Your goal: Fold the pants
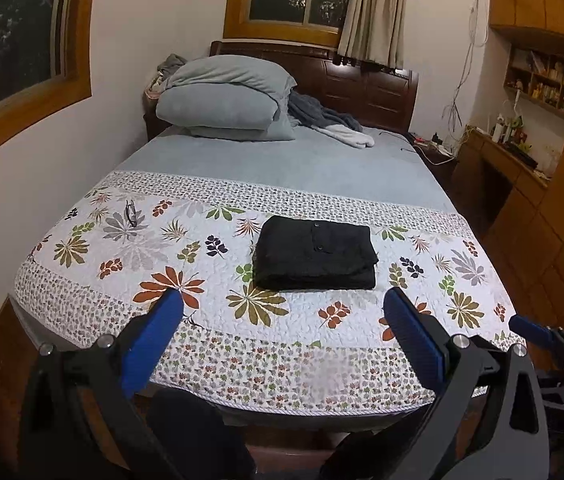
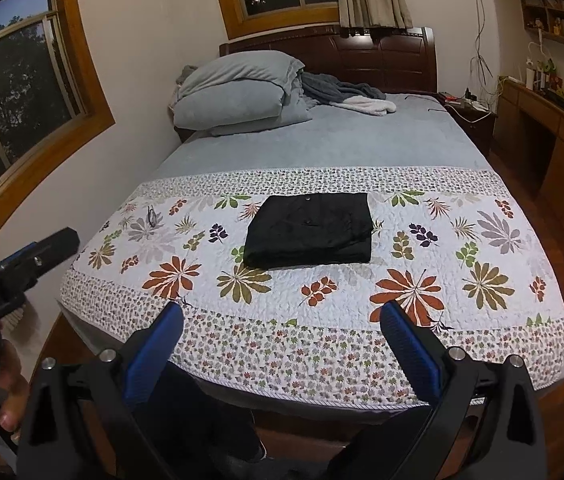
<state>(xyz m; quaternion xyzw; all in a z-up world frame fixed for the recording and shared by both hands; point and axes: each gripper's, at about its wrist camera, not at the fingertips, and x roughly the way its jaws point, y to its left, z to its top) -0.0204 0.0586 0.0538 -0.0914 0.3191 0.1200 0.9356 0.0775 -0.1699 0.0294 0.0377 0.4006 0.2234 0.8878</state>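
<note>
Black pants (image 1: 314, 255) lie folded into a neat rectangle on the flowered quilt (image 1: 185, 264), well ahead of both tools, so the folding looks finished. Left hand-held gripper (image 1: 284, 300) and right hand-held gripper (image 2: 282, 312) hang released, jaws wide, grasping nothing, back near the bed's foot. Beyond: grey pillows (image 1: 221, 100), wooden headboard (image 1: 366, 84), windows, shelves to the right.

Shelf items (image 1: 550, 80) (far right) too small to tell apart
</note>
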